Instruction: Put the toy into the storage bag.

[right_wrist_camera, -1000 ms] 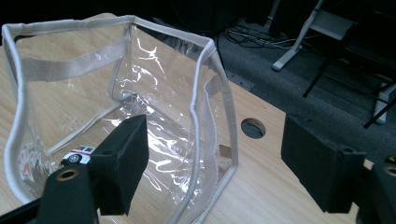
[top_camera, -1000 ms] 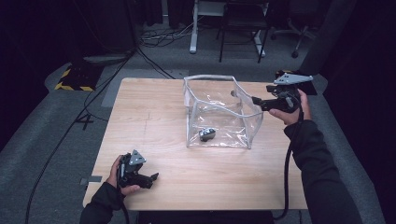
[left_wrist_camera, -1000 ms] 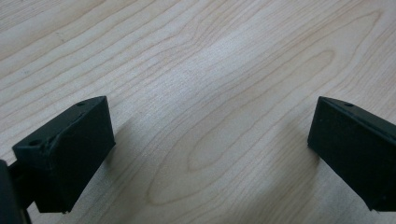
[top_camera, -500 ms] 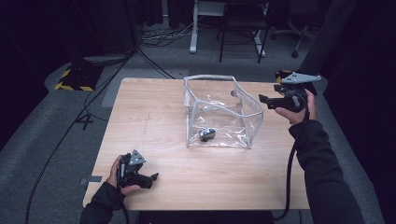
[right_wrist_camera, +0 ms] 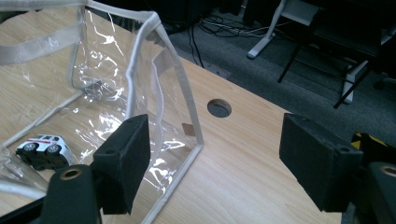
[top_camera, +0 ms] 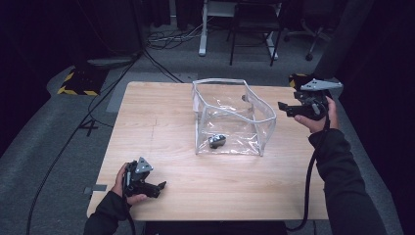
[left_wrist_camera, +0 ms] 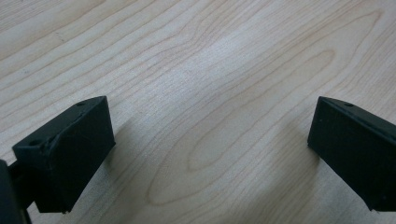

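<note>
One wooden counter (top_camera: 161,122) carried one clear plastic pouch (top_camera: 234,117) with pale trim, standing open-topped near the middle, toward the far side. Inside it, on the pouch floor near the front wall, lay one small white toy car (top_camera: 217,141) with dark windows and a red stripe along its side. One round hole (right_wrist_camera: 219,108) was cut into the counter just beyond the pouch's corner.

Two handheld grippers were in play. The right gripper (top_camera: 285,106), held above the counter's right edge, pointed toward the pouch's right wall without touching it; its jaws stood apart with nothing between the pads, and the pouch's corner seam showed beyond them in the right gripper view. The left gripper (top_camera: 161,185) rested low over the near left corner of the counter, well apart from the pouch, its jaws wide open over bare wood. One cable (top_camera: 309,186) trailed down from the right gripper along the person's dark sleeve.
</note>
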`<state>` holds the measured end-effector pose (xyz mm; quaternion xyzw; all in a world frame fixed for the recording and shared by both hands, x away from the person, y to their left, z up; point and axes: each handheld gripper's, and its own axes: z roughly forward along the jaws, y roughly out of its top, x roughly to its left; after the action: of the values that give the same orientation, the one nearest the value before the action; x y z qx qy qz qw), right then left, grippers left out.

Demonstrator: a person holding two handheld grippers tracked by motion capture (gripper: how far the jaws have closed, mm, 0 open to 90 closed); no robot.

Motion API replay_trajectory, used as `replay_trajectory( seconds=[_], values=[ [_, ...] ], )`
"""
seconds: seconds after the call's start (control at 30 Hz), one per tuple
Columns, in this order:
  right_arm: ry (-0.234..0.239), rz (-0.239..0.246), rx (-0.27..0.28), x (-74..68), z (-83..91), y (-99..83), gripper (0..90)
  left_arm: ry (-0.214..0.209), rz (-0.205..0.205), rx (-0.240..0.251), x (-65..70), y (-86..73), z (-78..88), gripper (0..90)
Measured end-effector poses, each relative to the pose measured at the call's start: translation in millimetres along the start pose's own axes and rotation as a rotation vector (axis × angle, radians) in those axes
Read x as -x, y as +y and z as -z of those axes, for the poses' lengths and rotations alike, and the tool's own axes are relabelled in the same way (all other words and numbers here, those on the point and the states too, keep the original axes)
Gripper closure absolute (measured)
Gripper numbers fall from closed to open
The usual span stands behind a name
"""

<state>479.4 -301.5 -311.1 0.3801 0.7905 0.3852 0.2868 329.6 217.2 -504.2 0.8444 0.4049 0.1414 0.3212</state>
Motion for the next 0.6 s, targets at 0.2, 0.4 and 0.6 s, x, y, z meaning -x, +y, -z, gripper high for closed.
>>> replay_trajectory(
  seconds=[0.2,0.4,0.6],
  values=[
    [-0.004,0.013,-0.010,1.3,2.1,-7.8,25.3,0.001,0.001,0.000,0.1,0.0,0.0,0.6],
    [-0.002,0.011,-0.024,0.3,0.5,-18.9,25.3,0.001,0.001,-0.002,0.1,0.1,0.2,0.6],
    [0.002,0.007,-0.045,0.9,-2.4,-30.0,25.5,0.002,0.001,-0.002,0.1,0.1,0.2,0.6]
  ],
)
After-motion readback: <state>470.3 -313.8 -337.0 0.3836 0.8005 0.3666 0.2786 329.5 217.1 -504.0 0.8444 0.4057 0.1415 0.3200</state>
